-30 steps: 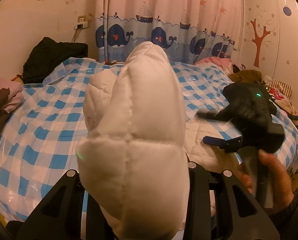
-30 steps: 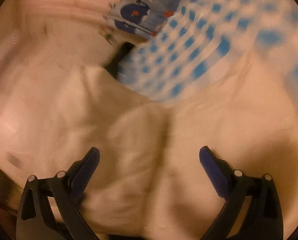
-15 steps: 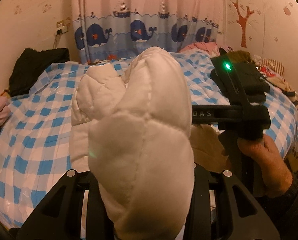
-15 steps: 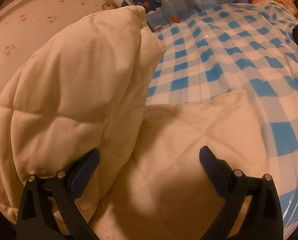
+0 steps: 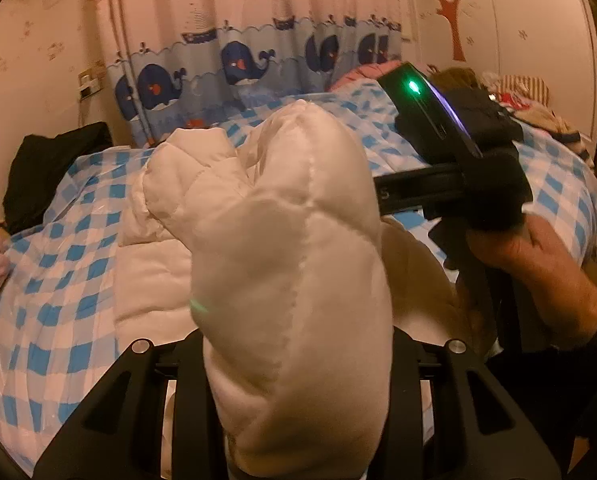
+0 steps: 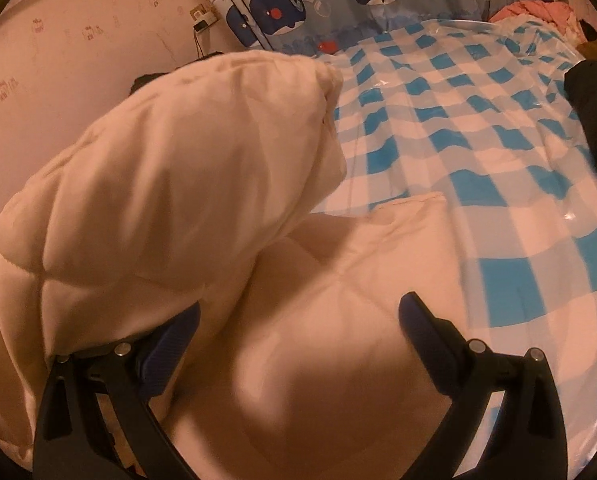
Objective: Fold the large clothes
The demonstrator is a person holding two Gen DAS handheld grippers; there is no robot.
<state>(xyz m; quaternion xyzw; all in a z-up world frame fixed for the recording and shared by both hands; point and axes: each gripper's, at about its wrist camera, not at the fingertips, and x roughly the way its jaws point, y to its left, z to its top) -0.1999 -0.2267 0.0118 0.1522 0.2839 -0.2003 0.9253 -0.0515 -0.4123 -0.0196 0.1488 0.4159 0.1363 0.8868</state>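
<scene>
A white quilted padded garment [image 5: 290,280] lies on the blue-and-white checked bed cover [image 5: 58,280]. My left gripper [image 5: 298,364] is shut on a thick fold of it and holds that fold up; the fabric hides the fingertips. In the right wrist view the raised fold [image 6: 178,200] bulges at the left, over the flat part of the garment [image 6: 338,340]. My right gripper [image 6: 298,308] is open just above that flat part, its left pad [image 6: 170,344] against the underside of the raised fold. A hand [image 5: 538,264] holds the right gripper, seen to the right of the fold.
A whale-print curtain [image 5: 238,64] hangs behind the bed. A black garment [image 5: 46,168] lies at the bed's far left, and a heap of clothes [image 5: 518,92] at the far right. A dark item [image 6: 594,92] sits on the cover at the right edge. A wall socket [image 6: 202,16] is nearby.
The left gripper has carried the held fold across and a little lower, rolling as it went. The right gripper has swung round out of a blur and now hangs close beside the fold.
</scene>
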